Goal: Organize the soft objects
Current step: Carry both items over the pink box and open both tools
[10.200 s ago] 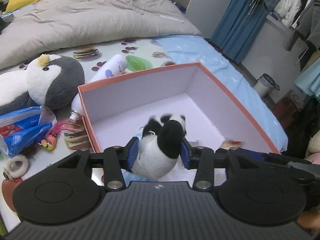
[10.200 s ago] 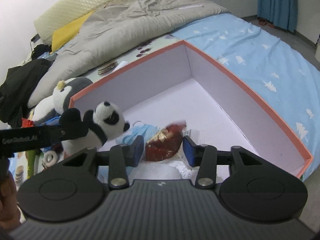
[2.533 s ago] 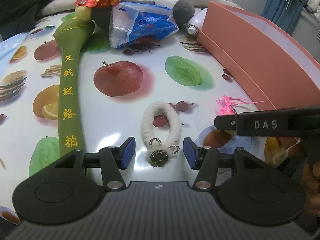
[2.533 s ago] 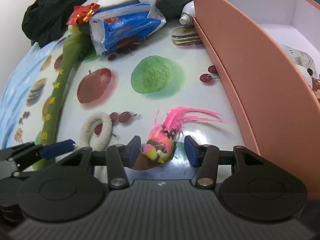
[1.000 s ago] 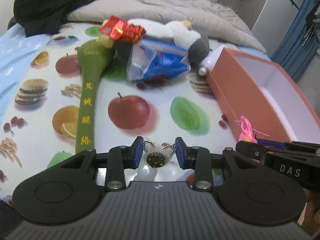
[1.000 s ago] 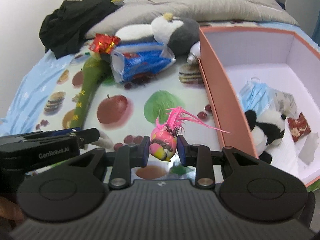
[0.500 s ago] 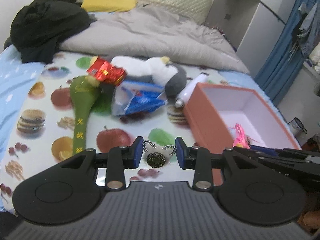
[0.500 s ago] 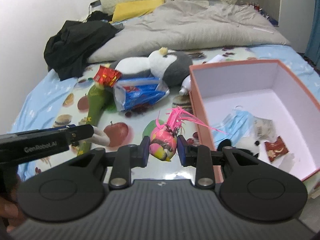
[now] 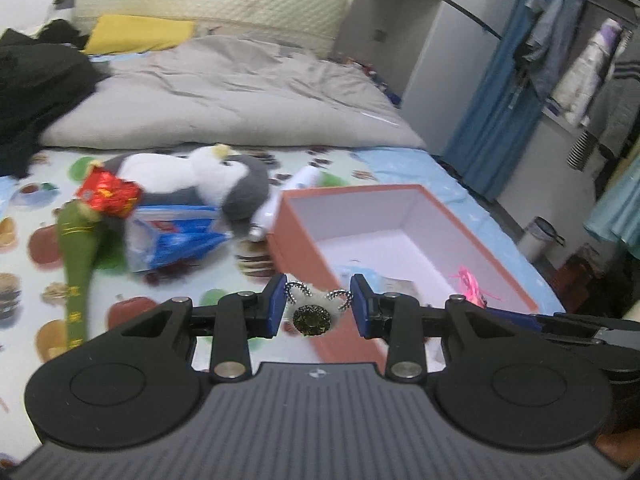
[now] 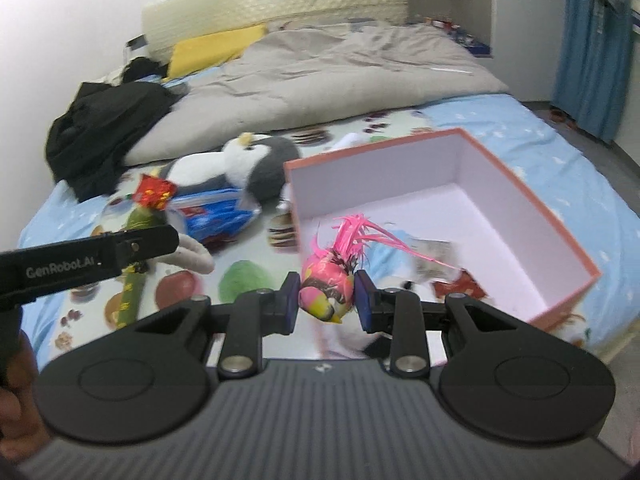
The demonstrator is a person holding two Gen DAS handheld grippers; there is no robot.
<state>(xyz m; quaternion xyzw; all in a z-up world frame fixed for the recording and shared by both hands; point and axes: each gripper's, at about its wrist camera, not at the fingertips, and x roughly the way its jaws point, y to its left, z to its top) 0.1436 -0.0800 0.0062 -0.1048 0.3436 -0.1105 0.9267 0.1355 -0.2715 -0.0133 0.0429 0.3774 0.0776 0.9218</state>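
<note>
Both tongs are loaded and raised above the bed, so this reads as a carry toward the box [image 10: 576, 256]. The left tongs [image 9: 319, 306] are clamped on the fluffy ring [image 9: 316, 312], its dark jewelled button facing the camera between the blue pads. The right tongs [image 10: 327, 300] are clamped on the pink bird [image 10: 326, 280], whose feathers fan up and to the right.

Part of the job looks done: ahead of the right tongs, on the box floor, lie a blue mask, a red packet [image 10: 456, 284] and something black-and-white that is too blurred to name. The ring and bird are not yet in. The bird seems to hang over the box's near corner, while the ring hangs just at the box's near-left wall, so it probably needs to travel a little further right and forward before release.

Left on the bed, ahead and to the left of both tongs: the penguin [image 9: 216, 178], a blue bag [image 9: 176, 232] beside it, the green mallet [image 9: 78, 256] with a red wrapper [image 9: 108, 196] at its head, and a white bottle [image 9: 280, 196] touching the box's far-left corner. A grey duvet [image 10: 328, 68] and black clothes [image 10: 104, 128] lie further back.

The two tongs sit close together, so crowding over the box is the main risk; the near wall may also catch a low drop.
</note>
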